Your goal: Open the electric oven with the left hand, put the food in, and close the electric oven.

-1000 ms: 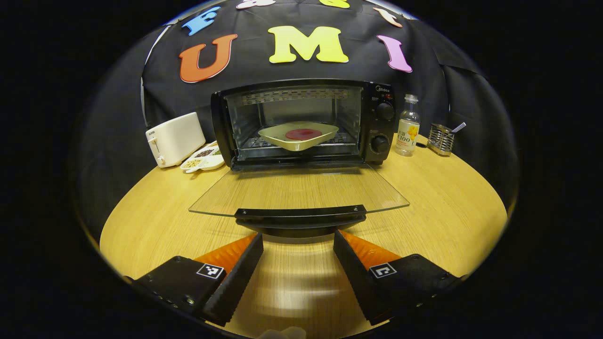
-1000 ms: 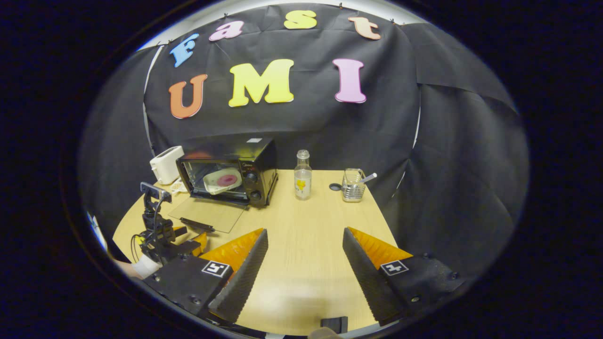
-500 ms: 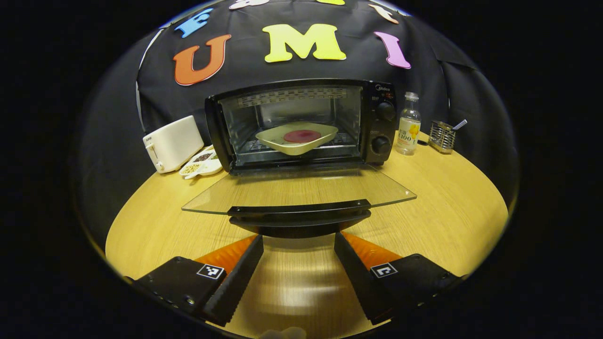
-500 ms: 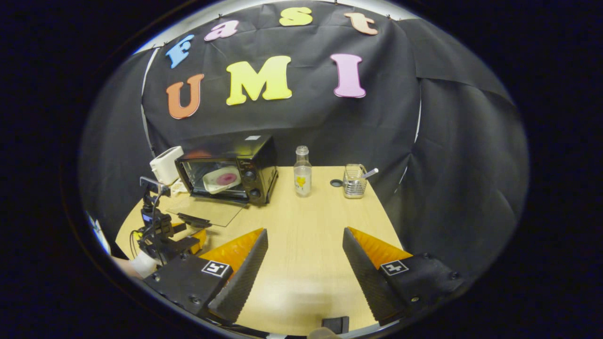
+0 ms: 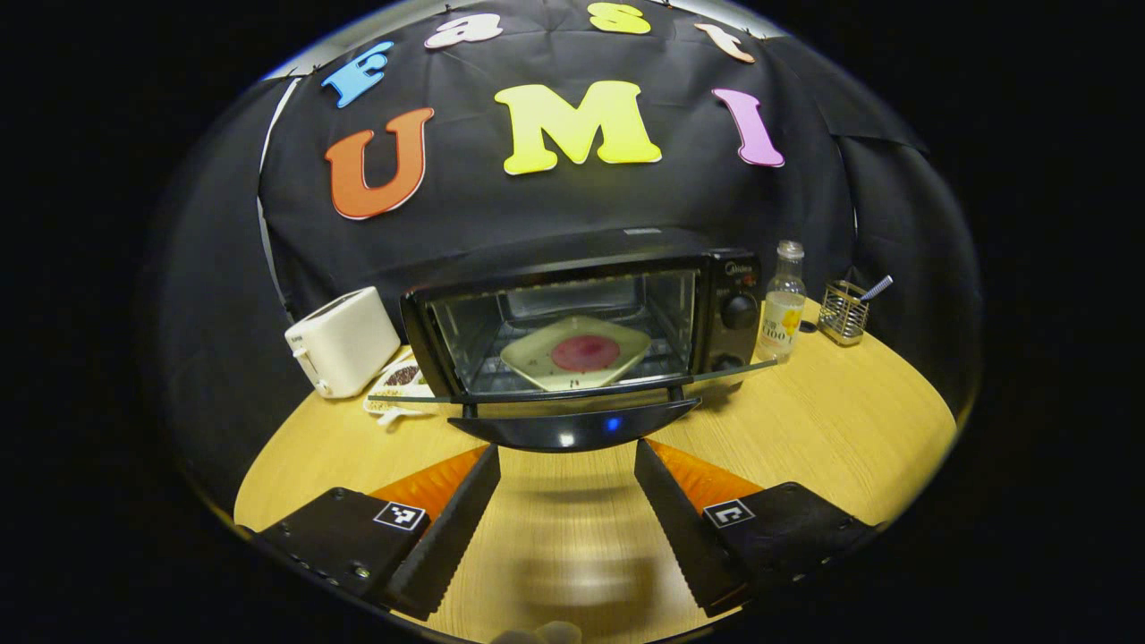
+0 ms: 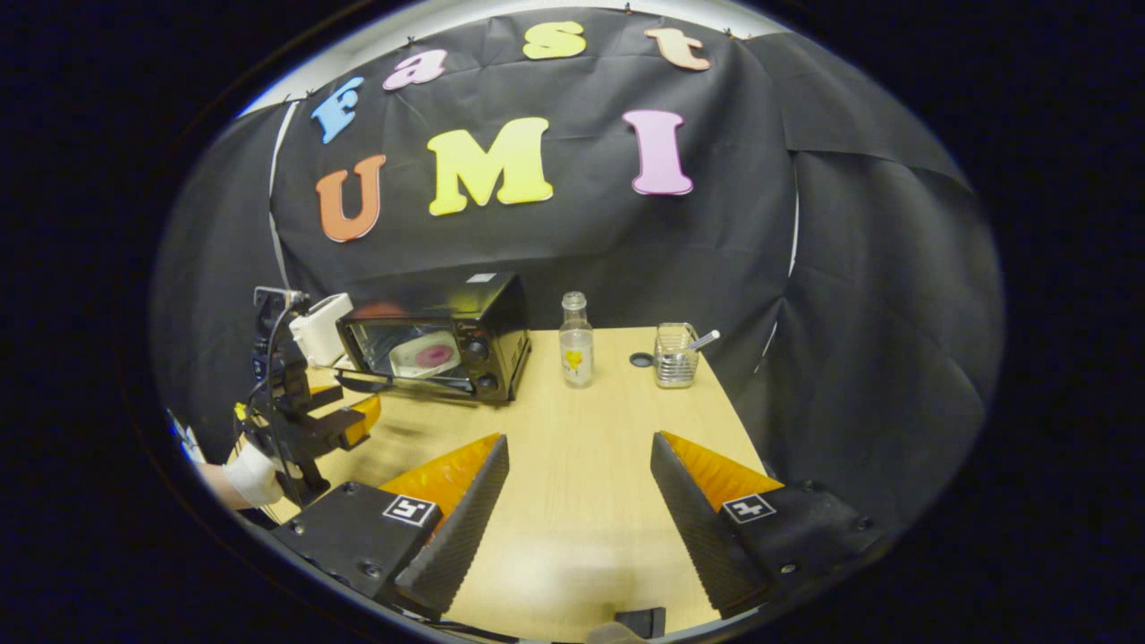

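Oven [image 5: 581, 304] stands at the back of the worktop [image 5: 850, 429], its glass door [image 5: 572, 394] hinged down to roughly level and seen almost edge-on in the left gripper view, with the dark door handle [image 5: 572, 431] facing the camera. Food [image 5: 584, 352], a reddish round on a pale square plate [image 5: 537, 358], sits on the rack inside the cavity, so loading is judged complete and closing is the step in hand. Left tool [image 5: 565, 514] is released, its fingers spread wide with nothing between them, and it sits just below and in front of the handle; contact with the handle cannot be confirmed. That low position suits lifting the door from underneath, which needs no grip, and this likely explains the spread fingers. Right tool [image 6: 577, 514] is also released and empty, held well apart from the oven over bare worktop, judged to be parked clear of the door's swing. Toaster [image 5: 344, 340] and a small dish [image 5: 394, 394] stand to one side of the oven, a bottle [image 5: 782, 302] and a wire holder [image 5: 844, 313] to the other, all outside the door's path. Main risk: the handle slipping off an ungripped tool and the glass dropping back.
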Demonstrator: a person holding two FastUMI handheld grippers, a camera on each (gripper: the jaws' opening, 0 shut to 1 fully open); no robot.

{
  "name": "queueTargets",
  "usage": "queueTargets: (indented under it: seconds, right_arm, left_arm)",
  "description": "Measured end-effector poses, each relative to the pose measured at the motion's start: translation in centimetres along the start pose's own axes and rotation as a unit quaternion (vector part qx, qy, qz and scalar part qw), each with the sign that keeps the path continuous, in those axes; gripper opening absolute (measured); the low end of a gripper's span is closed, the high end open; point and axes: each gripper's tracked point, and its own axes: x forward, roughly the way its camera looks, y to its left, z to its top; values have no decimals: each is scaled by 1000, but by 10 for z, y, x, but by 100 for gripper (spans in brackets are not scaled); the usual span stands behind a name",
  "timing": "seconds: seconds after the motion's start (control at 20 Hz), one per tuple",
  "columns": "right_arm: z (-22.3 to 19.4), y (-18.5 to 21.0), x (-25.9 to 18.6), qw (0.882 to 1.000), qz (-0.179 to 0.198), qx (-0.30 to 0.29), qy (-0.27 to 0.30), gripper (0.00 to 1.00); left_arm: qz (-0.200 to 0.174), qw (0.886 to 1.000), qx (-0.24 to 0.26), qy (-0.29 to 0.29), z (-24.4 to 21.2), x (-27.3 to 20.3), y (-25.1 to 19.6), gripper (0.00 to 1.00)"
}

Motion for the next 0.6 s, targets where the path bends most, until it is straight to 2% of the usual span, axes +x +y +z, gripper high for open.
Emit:
queueTargets:
  seconds: [0.15,0.35,0.6]
  right_arm:
    - [4,-7,-6,1000,-6,12,-8,96]
    - [5,-6,-10,1000,-6,16,-16,96]
    - [10,-8,-20,1000,-2,12,-25,96]
  left_arm:
    - [1,1000,5,-23,27,6,-2,97]
    - [-6,1000,6,-19,27,3,-9,97]
    - [1,1000,1,-24,38,-9,-10,97]
